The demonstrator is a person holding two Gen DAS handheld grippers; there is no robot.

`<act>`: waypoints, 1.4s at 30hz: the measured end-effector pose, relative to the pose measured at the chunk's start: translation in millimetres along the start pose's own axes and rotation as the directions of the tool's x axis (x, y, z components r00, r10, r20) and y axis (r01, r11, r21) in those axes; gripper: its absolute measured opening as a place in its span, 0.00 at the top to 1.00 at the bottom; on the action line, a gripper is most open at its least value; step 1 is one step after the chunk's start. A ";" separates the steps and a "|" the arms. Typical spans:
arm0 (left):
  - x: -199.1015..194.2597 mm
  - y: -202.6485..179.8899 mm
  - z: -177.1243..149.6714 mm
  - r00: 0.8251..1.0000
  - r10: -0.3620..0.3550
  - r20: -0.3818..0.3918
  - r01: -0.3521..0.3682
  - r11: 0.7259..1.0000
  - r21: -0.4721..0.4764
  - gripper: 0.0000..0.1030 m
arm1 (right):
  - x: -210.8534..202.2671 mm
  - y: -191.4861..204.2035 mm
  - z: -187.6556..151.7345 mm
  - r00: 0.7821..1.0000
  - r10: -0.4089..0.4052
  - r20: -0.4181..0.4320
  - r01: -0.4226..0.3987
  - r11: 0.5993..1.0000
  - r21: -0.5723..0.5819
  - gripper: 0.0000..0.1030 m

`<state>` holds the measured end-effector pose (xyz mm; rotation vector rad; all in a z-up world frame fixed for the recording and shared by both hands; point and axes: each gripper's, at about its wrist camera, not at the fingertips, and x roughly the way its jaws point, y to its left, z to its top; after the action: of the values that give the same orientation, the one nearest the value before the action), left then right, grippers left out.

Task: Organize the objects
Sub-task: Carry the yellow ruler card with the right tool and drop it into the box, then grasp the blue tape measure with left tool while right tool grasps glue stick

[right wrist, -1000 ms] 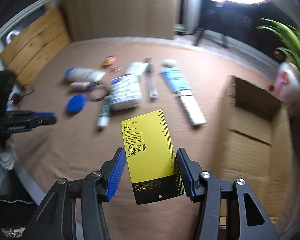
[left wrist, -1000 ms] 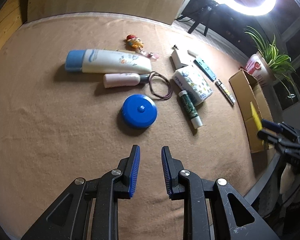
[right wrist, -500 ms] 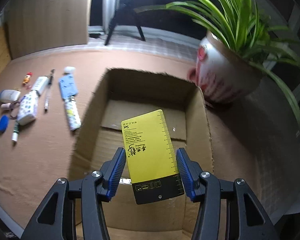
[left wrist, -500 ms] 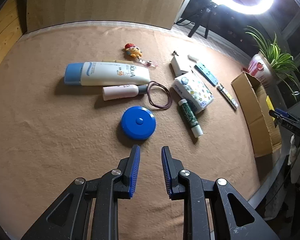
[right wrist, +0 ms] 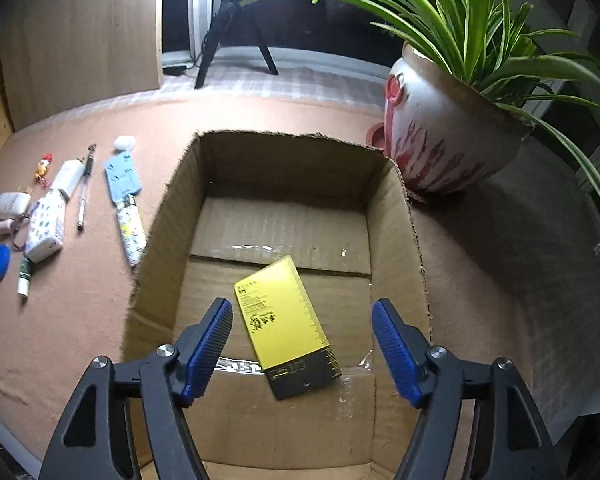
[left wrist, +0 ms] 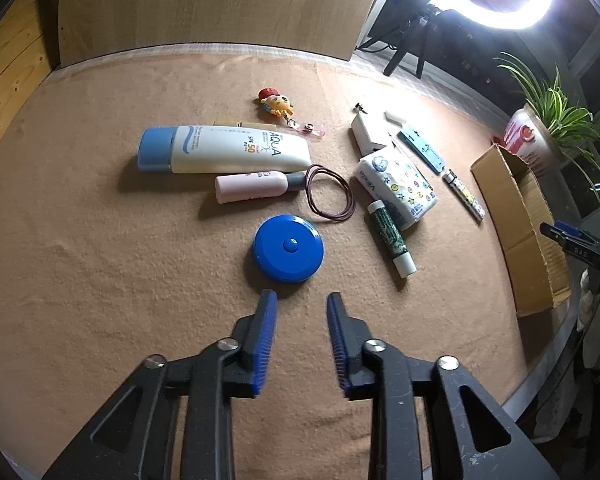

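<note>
Hazards:
- Risking a snag on the cardboard box (right wrist: 414,248) wall if lifting out sideways with the right gripper (right wrist: 302,334) spread this wide; clearing straight up first looks safer.
- Risking a skid of the blue round case (left wrist: 289,249) across the tan cloth (left wrist: 100,280) if closing the left gripper (left wrist: 298,316) off-centre on its smooth curved rim.
- Risking contact with the hair ties (left wrist: 331,193) and the pink bottle (left wrist: 256,187), both lying near the case, if overshooting forward.

Pose:
- Hovering the right gripper over the box opening, pointing down into it, jaws spread wide and holding nothing.
- Lying flat on the box floor, tilted, between and below the blue pads: the yellow card (right wrist: 286,322), apparently released.
- Hovering the left gripper low over the cloth, jaws parted and empty, tips just short of the blue round case.
- Awaiting sorting on the cloth: sunscreen tube (left wrist: 224,149), tissue pack (left wrist: 396,188), green stick (left wrist: 391,236).
</note>
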<state>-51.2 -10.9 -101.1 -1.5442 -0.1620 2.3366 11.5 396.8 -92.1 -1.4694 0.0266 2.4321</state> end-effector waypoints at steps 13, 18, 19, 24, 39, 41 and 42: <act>-1.7 -4.4 1.7 1.000 -0.006 0.006 0.006 1.000 0.020 0.70 | -35.9 53.2 0.5 0.993 0.109 0.052 -0.108 0.994 -0.035 0.33; -8.5 -9.5 1.8 1.000 0.009 0.027 -0.010 0.999 0.033 0.67 | -52.2 90.0 -1.8 0.980 0.182 0.077 -0.177 0.982 -0.073 0.33; -9.8 -10.5 1.9 0.999 0.012 0.031 -0.014 0.999 0.038 0.67 | -53.9 97.9 -2.5 0.978 0.192 0.079 -0.186 0.979 -0.080 0.33; -15.9 -14.9 2.6 0.998 0.042 0.053 -0.045 0.997 0.063 0.65 | -53.8 125.8 -5.8 0.969 0.240 0.065 -0.235 0.969 -0.069 0.33; -3.2 -11.4 2.9 0.997 0.067 0.044 -0.070 0.995 0.073 0.45 | -39.5 176.4 -16.5 0.933 0.358 0.027 -0.358 0.933 0.025 0.33; 2.7 -10.4 4.0 0.996 0.076 0.036 -0.079 0.994 0.075 0.41 | -37.1 184.4 -16.5 0.928 0.372 0.017 -0.372 0.928 0.023 0.33; 5.2 -9.8 4.6 0.996 0.082 0.034 -0.084 0.994 0.076 0.39 | -35.5 188.6 -16.4 0.926 0.378 0.012 -0.378 0.926 0.021 0.33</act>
<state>-55.2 0.4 -101.2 -1.5061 -0.0144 2.4009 -8.4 205.3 -95.0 -1.5657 0.3692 2.7226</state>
